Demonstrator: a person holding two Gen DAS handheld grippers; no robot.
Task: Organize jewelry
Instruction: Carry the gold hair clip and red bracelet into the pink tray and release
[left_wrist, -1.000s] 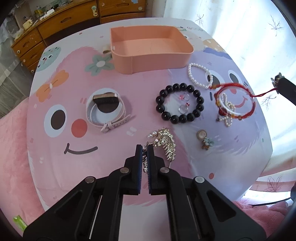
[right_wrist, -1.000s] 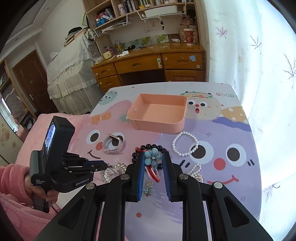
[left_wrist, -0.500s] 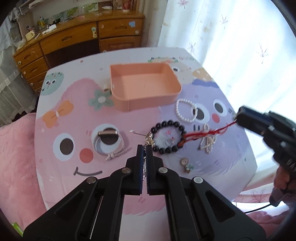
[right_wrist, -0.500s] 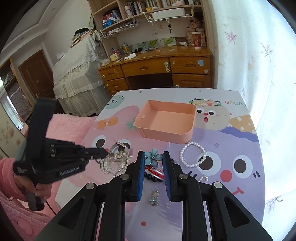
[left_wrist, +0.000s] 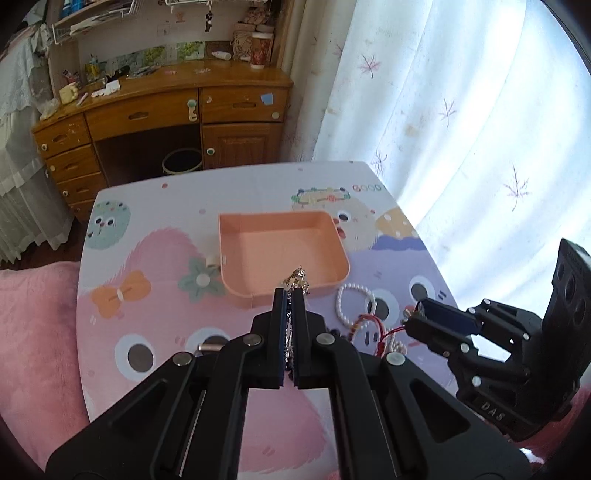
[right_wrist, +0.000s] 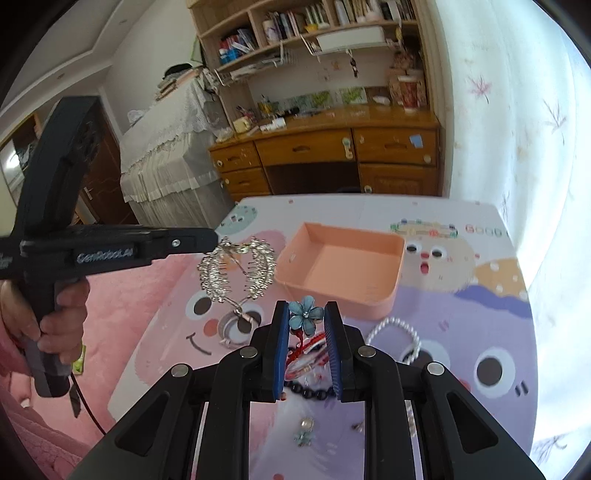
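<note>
Landmark: pink tray (left_wrist: 284, 254), open top, nothing in it, on the cartoon mat (left_wrist: 147, 258).

Left gripper (left_wrist: 290, 295): jaws pressed nearly together, pinching the silver necklace (right_wrist: 236, 267). In the right view the necklace hangs free in a loop below the fingertips, off the mat, to the left of the tray and near its left wall. Holding it by one point lets the spiky chain drape straight instead of bunching; judged reason: it can be lowered into the tray without snagging the rim.

Right gripper (right_wrist: 306, 314): jaws narrowed on the blue flower (right_wrist: 306, 315), which sits between the pads at the tips. A red cord bracelet (right_wrist: 306, 350) trails down from the flower, so the flower is the handle for the whole piece. It is on the near side of the tray, just short of its front wall.

Still on the mat, on the near side of the tray: pearl bracelet (left_wrist: 354, 301), close to the tray's right front corner; black beads (right_wrist: 314, 393), farther off; a small brooch (right_wrist: 304, 430), farthest. A watch (right_wrist: 236, 325) lies off the tray's left front corner, partly hidden.

Judgement: both pieces are in transit to the tray; neither is over it yet. Risk: the two danglers could tangle if brought in together.
</note>
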